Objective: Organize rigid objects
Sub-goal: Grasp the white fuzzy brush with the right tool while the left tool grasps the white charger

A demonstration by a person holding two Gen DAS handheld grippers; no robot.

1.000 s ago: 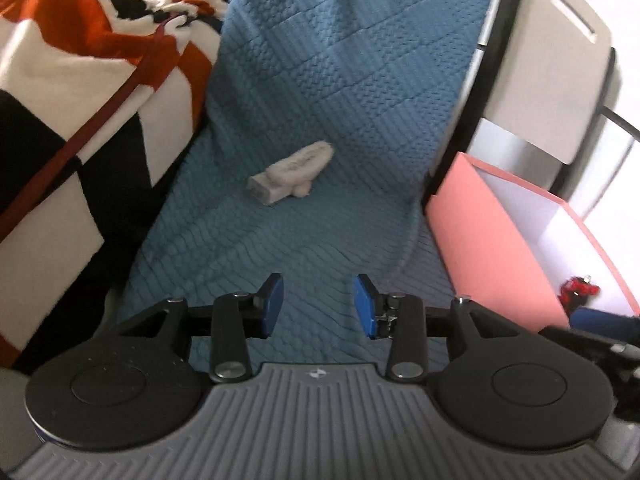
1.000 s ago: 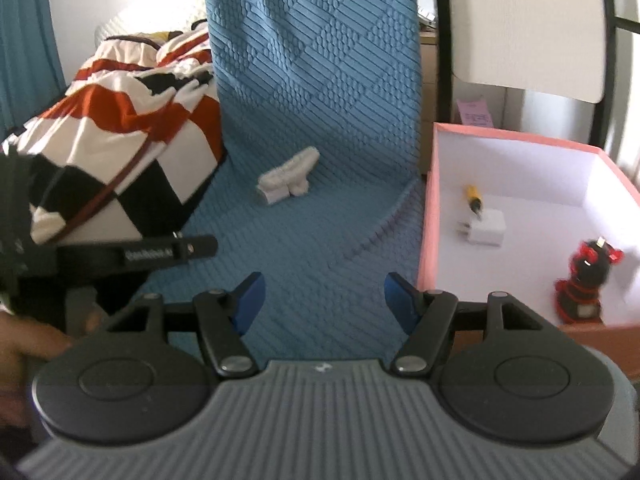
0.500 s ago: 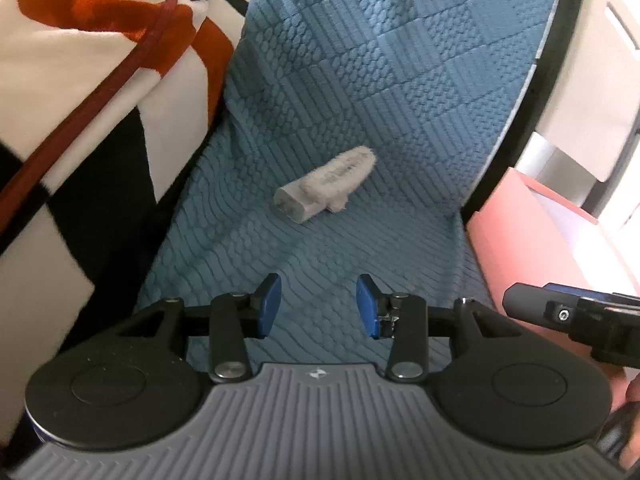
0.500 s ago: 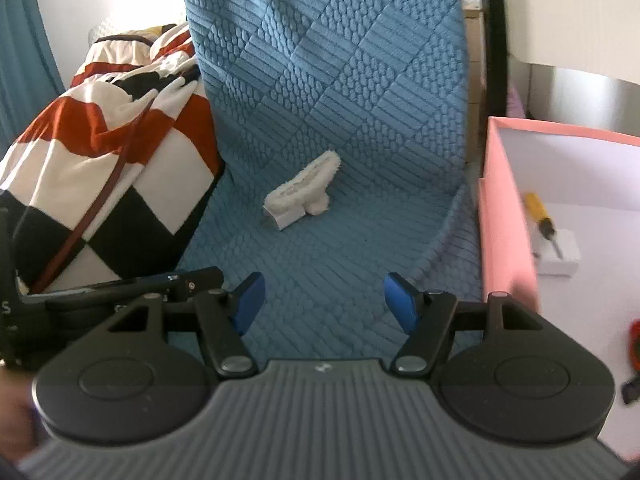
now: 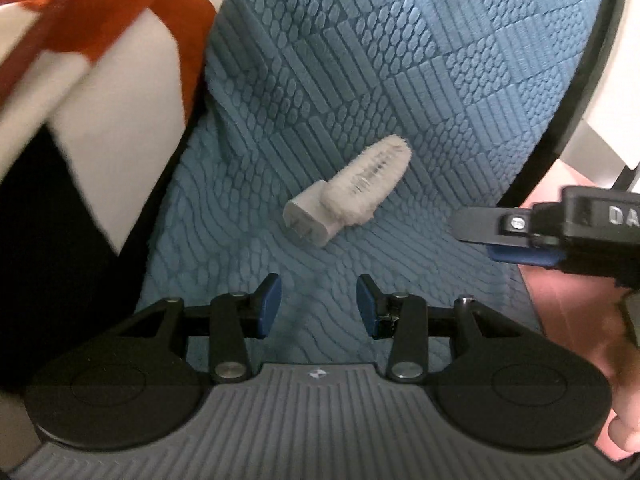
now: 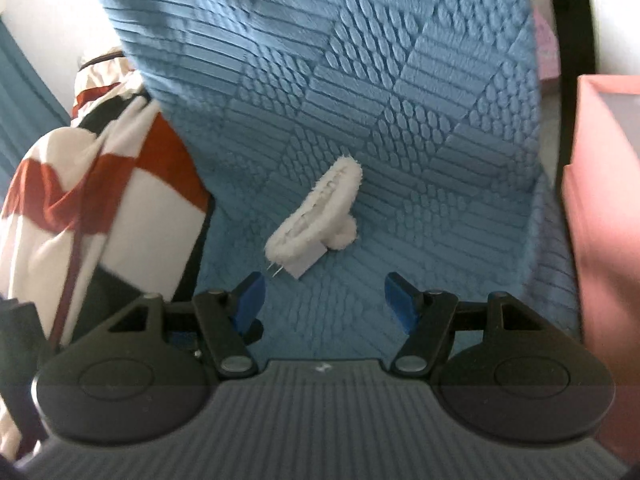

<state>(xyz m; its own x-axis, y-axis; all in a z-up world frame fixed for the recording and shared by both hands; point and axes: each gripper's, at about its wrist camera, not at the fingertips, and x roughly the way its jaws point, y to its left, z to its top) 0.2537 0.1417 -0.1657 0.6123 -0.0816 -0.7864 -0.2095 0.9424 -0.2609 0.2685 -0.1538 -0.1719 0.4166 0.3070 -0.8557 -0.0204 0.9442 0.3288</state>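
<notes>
A white charger plug with a fuzzy white cover over its far end lies on the blue textured blanket. It also shows in the right wrist view, prongs toward me. My left gripper is open and empty, just short of the plug. My right gripper is open and empty, just short of the plug from the right; its finger shows in the left wrist view. The pink box stands at the right.
A red, white and black checked quilt is bunched at the left of the blanket. A black chair frame rises between the blanket and the pink box. A hand holds the right gripper.
Both grippers have moved forward and closer to the plug, which now looks larger. The right gripper has swung left, so the box's inside has left its view. Both stay open.
</notes>
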